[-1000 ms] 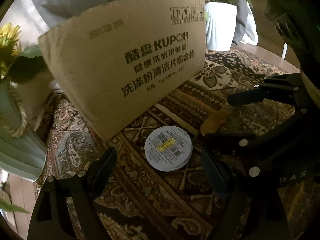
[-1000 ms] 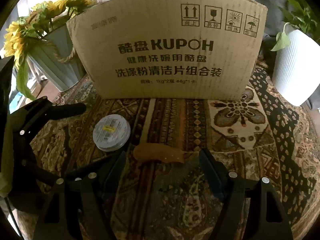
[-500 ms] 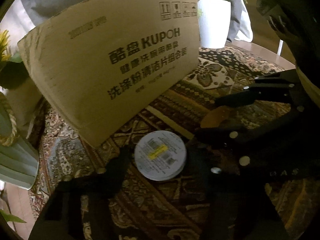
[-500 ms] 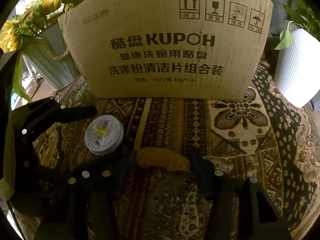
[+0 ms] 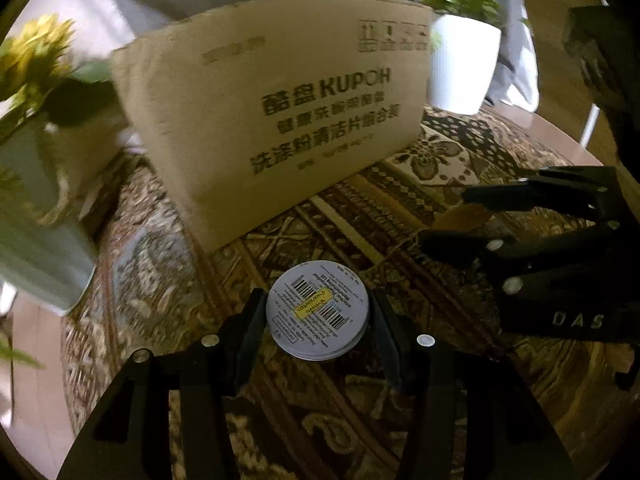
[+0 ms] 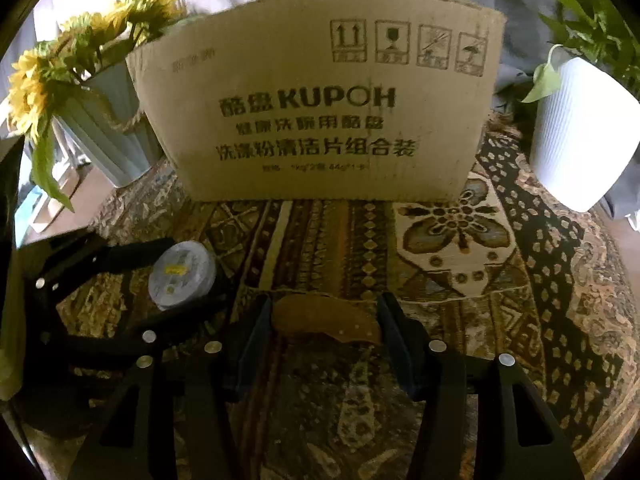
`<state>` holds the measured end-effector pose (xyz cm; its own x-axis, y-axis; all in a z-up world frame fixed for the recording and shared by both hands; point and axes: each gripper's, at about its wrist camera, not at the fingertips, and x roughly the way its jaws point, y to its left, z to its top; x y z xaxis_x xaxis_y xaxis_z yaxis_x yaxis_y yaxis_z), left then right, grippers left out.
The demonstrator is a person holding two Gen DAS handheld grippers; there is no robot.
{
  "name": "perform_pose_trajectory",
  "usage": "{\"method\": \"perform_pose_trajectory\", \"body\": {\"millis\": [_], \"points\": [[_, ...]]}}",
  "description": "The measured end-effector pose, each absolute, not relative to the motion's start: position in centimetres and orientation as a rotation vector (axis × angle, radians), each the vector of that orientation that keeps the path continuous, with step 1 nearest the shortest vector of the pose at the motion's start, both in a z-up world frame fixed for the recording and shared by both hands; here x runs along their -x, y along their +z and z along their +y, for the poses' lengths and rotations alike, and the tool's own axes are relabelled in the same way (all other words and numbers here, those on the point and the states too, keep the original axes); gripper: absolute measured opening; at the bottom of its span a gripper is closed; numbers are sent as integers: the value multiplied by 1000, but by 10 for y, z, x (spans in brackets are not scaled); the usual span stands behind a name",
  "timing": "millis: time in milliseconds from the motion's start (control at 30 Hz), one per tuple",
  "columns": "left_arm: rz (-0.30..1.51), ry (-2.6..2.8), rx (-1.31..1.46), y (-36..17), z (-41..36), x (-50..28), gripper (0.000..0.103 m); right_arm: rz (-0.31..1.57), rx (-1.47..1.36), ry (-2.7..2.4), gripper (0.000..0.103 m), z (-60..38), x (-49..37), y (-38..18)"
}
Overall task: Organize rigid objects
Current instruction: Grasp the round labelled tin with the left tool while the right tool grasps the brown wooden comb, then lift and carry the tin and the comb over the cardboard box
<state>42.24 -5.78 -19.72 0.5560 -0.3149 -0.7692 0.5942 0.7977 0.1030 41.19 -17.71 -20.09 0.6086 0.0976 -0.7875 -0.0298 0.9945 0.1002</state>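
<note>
The left gripper (image 5: 318,316) had its 2 fingers (image 5: 250,328) set narrow around the round tin (image 5: 318,310), one on each side of the rim and touching or nearly so. The tin lay flat on the patterned cloth (image 5: 360,420) that covered the surface, label side up, right between the fingers. Whether it was truly clamped could not be told from the left wrist view, though it looked close to a grip.

The right gripper (image 6: 322,328) stood likewise narrow about the brown wooden piece (image 6: 326,320), which lay across the gap between its fingers (image 6: 254,332), one end at each. It too seemed about gripped, but the firmness was not clear.

Ahead of both pairs of fingers stood the cardboard box (image 6: 320,112), upright, its printed face turned to the cameras. It was probably the place for both things.

To do this step well, each grip should have been finished squarely: the tin taken across its full width so that it could not pivot or squirt out, the wooden piece held by its ends without tilting. The 2 grippers stood very near each other, so they were best lifted straight up and kept apart. The box wall was tall, so both loads needed to clear its top edge before going in.
</note>
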Motion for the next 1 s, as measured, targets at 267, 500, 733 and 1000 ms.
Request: {"method": "perform_pose_trajectory", "body": {"millis": [267, 500, 733, 1000], "points": [[802, -413, -249, -170, -49, -405, 51, 863, -93, 73, 55, -188, -395, -174], [777, -337, -163, -142, -46, -384, 51, 810, -91, 88, 56, -192, -381, -148], [721, -267, -125, -111, -47, -366, 51, 748, -89, 95, 56, -200, -367, -121], [655, -210, -114, -78, -50, -350, 51, 666, -89, 107, 56, -206, -349, -88]]}}
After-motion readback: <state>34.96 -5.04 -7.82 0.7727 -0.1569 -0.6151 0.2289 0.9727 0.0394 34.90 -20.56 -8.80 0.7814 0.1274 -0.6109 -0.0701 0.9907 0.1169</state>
